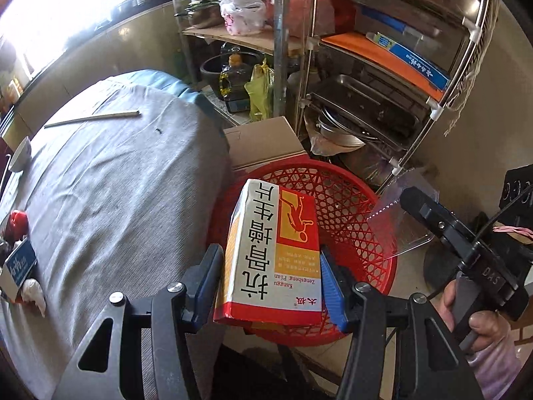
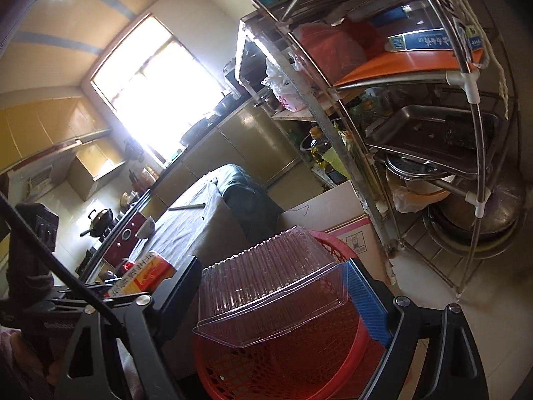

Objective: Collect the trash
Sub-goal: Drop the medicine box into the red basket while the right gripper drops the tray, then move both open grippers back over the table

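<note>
Over on the left, the grey-clothed tabletop (image 1: 110, 183) carries litter not yet collected: a crumpled tissue (image 1: 35, 295), a small blue-and-white box (image 1: 20, 265) and a long thin stick (image 1: 93, 118). Plenty left to gather.

Moving in, the left claw (image 1: 269, 266) pinches the red and white medicine box (image 1: 274, 253) by its sides, hanging over the red mesh basket (image 1: 336, 206) on the floor. Its near end looks to overhang the rim, so a release now could bounce it off the edge onto the tiles.

Further right, the right claw (image 2: 273, 286) clamps a clear plastic clamshell (image 2: 266, 286) above the same basket. That one is light, springy and wide: I'd expect it to stick to a pad or tip out. Both claws crowd one opening, so a knock between them, or against the wire rack (image 2: 449, 133) close behind, is the real hazard.
</note>
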`<move>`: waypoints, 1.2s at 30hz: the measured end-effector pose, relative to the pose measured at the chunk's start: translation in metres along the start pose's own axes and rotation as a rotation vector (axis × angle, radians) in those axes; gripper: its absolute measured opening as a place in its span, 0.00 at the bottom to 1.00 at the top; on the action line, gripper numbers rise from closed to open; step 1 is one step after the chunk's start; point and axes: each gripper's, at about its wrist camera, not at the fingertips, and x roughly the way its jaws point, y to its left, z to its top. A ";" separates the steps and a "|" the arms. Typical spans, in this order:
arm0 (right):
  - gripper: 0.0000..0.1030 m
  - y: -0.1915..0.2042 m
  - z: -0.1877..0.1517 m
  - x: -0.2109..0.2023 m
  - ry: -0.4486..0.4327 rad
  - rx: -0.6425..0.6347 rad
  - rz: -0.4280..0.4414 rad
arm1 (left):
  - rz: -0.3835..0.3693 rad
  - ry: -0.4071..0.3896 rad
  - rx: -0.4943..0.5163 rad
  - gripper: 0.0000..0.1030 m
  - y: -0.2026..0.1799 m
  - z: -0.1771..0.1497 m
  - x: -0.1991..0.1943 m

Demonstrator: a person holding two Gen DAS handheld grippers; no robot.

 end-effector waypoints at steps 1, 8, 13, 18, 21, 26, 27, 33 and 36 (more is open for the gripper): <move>0.87 0.000 0.001 0.000 0.000 0.001 0.004 | -0.001 0.001 0.004 0.56 -0.002 0.001 0.002; 0.87 -0.005 0.008 -0.006 -0.026 0.014 0.016 | 0.004 -0.018 0.017 0.58 -0.010 0.008 0.010; 0.87 -0.001 0.009 -0.006 -0.023 0.018 0.022 | 0.018 -0.043 0.038 0.61 -0.009 0.007 0.005; 0.87 0.010 0.009 -0.001 -0.013 -0.004 0.033 | 0.079 -0.102 0.032 0.65 0.002 0.004 -0.014; 0.87 0.021 0.007 0.003 0.002 -0.024 0.046 | 0.146 -0.145 0.018 0.66 0.014 -0.001 -0.028; 0.87 0.041 -0.003 0.013 0.037 -0.071 0.064 | 0.238 -0.206 0.004 0.68 0.032 -0.008 -0.051; 0.87 0.046 -0.005 0.015 0.044 -0.081 0.066 | 0.256 -0.216 -0.001 0.69 0.035 -0.010 -0.056; 0.89 0.074 -0.015 0.026 0.075 -0.162 0.046 | 0.320 -0.255 -0.061 0.72 0.062 -0.024 -0.080; 0.90 0.083 -0.018 0.027 0.073 -0.190 0.027 | 0.347 -0.260 -0.091 0.74 0.077 -0.033 -0.091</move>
